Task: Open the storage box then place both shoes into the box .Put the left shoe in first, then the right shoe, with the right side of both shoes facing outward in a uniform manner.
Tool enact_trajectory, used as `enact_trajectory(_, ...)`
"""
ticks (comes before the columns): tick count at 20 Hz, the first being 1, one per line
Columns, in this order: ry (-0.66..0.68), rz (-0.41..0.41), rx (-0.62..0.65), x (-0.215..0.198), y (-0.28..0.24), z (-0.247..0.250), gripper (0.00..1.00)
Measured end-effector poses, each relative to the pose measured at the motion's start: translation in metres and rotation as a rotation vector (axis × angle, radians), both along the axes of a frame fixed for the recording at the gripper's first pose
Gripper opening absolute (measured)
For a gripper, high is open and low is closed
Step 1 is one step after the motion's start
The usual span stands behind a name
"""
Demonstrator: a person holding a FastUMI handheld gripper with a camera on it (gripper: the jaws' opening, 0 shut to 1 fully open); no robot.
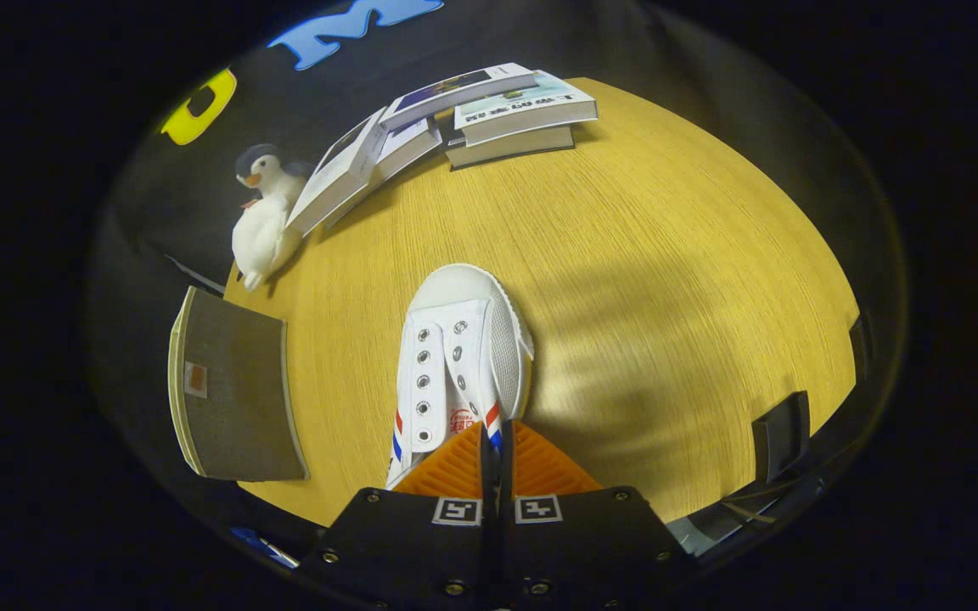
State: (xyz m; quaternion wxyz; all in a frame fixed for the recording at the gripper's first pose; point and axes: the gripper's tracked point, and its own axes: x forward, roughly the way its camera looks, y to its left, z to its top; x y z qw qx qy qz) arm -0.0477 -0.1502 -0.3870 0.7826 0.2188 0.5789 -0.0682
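One white shoe (463,356) pinched by its tongue between closed fingers (493,441), above table (667,255).

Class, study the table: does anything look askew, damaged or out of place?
The books at the table's far edge are untidy: some lean and fan out against the toy penguin instead of lying flat. The gripper is closed on the white shoe's tongue. Nothing looks damaged.

We see a white lace-less canvas shoe (463,356) with red and blue side stripes, toe pointing away, its tongue pinched between the closed claw (495,445) fingers above the wooden counter (667,280).
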Motion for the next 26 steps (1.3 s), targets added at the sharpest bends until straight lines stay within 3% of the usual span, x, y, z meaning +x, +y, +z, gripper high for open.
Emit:
enact_trajectory(13,-0.122,0.066,0.084,0.026,0.053,0.054,0.0)
enact_trajectory(26,-0.21,0.182,0.144,0.07,0.165,0.115,0.0)
